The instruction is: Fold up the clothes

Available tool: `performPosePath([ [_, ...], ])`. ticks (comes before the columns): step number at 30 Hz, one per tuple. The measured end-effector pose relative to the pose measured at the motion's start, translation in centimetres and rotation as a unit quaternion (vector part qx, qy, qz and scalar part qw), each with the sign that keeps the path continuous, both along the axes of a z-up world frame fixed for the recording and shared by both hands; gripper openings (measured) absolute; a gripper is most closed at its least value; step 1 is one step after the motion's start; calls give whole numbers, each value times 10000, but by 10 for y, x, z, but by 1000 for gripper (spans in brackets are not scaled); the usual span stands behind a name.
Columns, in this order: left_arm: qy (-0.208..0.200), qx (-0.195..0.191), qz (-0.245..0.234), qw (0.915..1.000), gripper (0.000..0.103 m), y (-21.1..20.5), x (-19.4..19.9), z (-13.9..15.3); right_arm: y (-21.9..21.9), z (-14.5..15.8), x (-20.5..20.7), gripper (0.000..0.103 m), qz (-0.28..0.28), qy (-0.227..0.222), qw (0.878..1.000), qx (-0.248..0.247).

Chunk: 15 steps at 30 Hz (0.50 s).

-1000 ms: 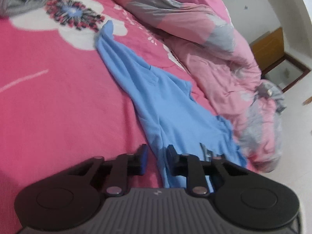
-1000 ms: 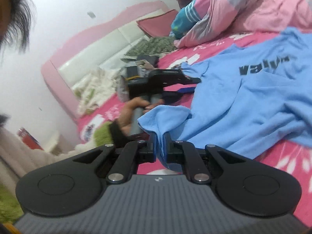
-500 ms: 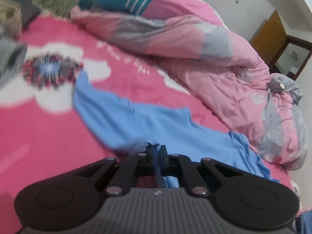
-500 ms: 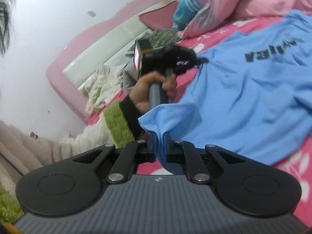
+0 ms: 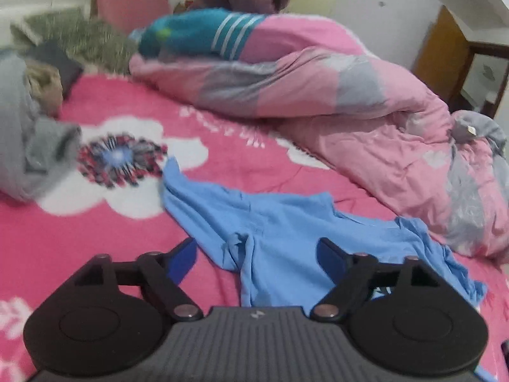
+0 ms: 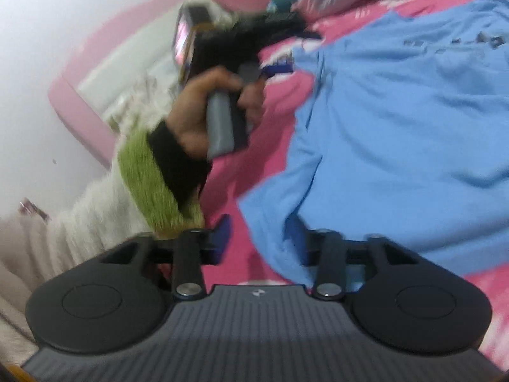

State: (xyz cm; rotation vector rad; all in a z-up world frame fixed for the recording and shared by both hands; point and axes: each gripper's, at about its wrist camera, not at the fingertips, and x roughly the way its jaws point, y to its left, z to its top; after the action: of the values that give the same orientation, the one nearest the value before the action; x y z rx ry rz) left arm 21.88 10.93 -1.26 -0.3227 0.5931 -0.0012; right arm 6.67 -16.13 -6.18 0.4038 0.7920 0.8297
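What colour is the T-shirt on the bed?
Light blue T-shirt, with dark lettering; clearest in the left wrist view.

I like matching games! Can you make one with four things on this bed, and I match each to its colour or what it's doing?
Things:
1. T-shirt
2. Bedsheet
3. Left gripper
4. Quilt

Descriptions:
A. Pink and grey patches, bunched up along the far side of the bed
B. Open, holding nothing
C. Light blue, lying rumpled on the bed
D. Bright pink with big white flowers

Pairs: 1-C, 2-D, 3-B, 4-A

Bonus: the right gripper is open too, right by the T-shirt's edge.
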Motion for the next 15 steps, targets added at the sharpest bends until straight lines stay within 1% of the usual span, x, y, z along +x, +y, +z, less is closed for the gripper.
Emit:
performPosePath([
  [4,-109,231,71,9996,89,-3,-27,19,-44,17,-29,54,-641,-11,9975,305],
  [6,-133,312,6,9994,89,-13,-57,37,-69,29,-45,55,-1020,-76,9936,485],
  [7,-204,307,-121,9992,90,-19,-75,45,-79,34,-55,56,-1198,-130,9909,604],
  [10,-526,200,-795,9952,96,-42,-133,63,-107,49,-88,60,-1679,-357,9804,963],
  [13,-720,218,-1231,9895,96,-69,-185,76,-126,58,-115,61,-1995,-590,9721,1085],
  [15,-778,118,-1499,9856,96,-83,-211,81,-131,64,-127,61,-2151,-718,9677,1102],
])
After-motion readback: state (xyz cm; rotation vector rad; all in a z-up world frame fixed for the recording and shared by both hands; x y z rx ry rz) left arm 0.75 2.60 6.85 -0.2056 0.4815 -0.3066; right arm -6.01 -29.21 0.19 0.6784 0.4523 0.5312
